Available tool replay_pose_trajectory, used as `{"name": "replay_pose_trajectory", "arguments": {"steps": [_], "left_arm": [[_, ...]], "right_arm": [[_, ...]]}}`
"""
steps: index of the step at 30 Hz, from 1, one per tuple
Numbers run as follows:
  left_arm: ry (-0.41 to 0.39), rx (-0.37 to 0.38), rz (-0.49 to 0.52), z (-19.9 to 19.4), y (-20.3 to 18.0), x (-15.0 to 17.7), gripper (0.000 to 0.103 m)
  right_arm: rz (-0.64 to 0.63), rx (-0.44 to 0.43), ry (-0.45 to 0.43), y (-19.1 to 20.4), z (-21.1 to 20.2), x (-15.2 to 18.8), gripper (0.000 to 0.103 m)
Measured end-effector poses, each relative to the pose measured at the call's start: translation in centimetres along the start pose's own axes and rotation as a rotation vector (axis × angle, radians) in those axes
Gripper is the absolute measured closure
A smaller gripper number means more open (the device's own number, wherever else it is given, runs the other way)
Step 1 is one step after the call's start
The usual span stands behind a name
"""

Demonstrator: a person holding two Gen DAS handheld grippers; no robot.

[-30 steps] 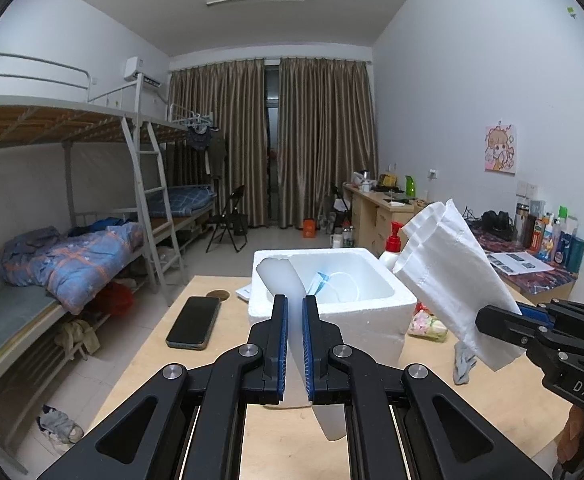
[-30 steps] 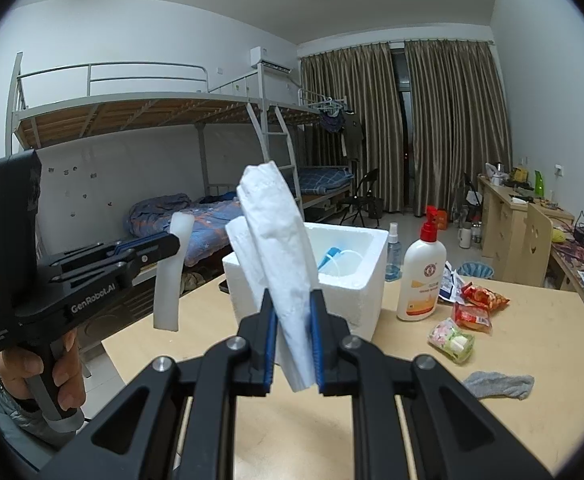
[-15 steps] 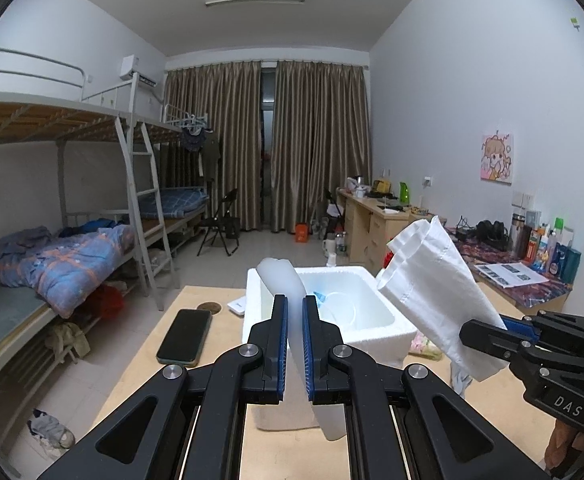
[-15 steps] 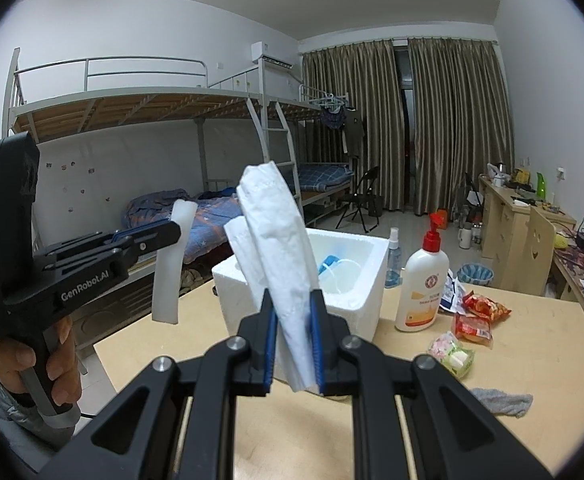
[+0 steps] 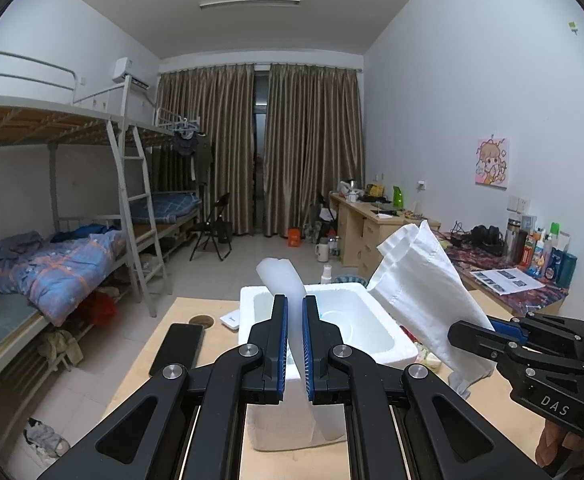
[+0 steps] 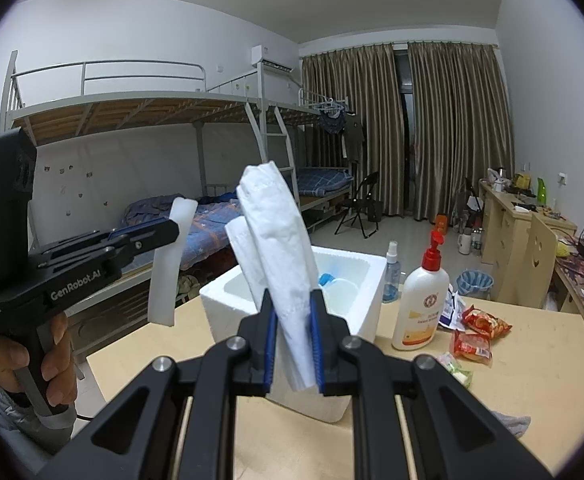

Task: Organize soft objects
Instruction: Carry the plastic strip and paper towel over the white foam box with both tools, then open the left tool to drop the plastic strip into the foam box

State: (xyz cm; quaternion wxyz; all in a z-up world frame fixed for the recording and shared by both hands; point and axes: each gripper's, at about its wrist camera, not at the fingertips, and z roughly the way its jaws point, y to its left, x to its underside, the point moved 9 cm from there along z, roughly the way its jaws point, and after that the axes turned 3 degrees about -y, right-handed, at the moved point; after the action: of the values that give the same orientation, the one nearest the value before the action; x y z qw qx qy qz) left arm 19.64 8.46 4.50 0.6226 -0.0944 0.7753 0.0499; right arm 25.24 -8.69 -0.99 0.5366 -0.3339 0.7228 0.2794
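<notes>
Foam strip (image 5: 292, 332) pinched in the closed left hand-held gripper (image 5: 293, 344).

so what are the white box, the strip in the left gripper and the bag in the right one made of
Box: looks like expanded polystyrene foam; thick matte white walls, grainy rim.
Strip in the left gripper: probably soft foam sheet; smooth, slightly translucent, bends above the pads.
Bag in the right gripper: seemingly non-woven fabric or paper; matte white, stitched seam, crumples where pinched.
</notes>
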Motion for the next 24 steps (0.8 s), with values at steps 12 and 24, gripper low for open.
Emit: {"name": "replay_pose_trajectory", "arguments": {"steps": [12,24], "left_arm": [[0.006,0.017,-0.002,2.8,0.3,-0.8,0.096],[0.09,0.053,-0.009,8.0,0.1,-0.6,0.096]], "right_arm": [[0.008,0.004,0.005,-1.0,1.9,-0.9,0.084],[0.027,0.035,0.01,-2.8,2.5,-0.8,0.084]]}}
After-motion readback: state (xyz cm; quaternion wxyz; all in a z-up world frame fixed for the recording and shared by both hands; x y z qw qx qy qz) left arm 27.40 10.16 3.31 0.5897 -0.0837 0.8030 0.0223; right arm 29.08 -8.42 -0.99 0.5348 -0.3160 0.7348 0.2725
